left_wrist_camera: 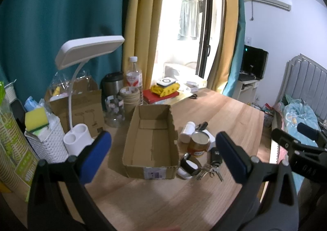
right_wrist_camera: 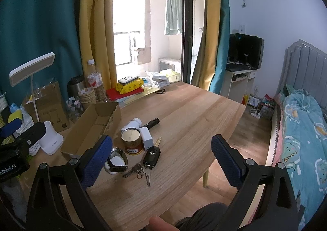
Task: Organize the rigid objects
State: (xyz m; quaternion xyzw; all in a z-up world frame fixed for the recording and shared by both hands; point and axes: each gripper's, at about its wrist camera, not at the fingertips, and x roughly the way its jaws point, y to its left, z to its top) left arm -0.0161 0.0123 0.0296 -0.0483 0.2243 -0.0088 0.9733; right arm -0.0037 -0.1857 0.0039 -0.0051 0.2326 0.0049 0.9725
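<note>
My left gripper (left_wrist_camera: 163,157) & right gripper (right_wrist_camera: 161,159): jaws spread wide, nothing between the pads, both above the wooden table (right_wrist_camera: 194,112). Cardboard box (left_wrist_camera: 150,143): open-topped, empty, centre-left. Just right of it, clustered: white pill bottle (left_wrist_camera: 187,129), gold tin (left_wrist_camera: 198,143), car key w/ key bunch (right_wrist_camera: 148,161), wristwatch (right_wrist_camera: 116,160), white adapter (right_wrist_camera: 147,138), black torch (right_wrist_camera: 152,123). Desk lamp (left_wrist_camera: 78,108) far left.
</note>
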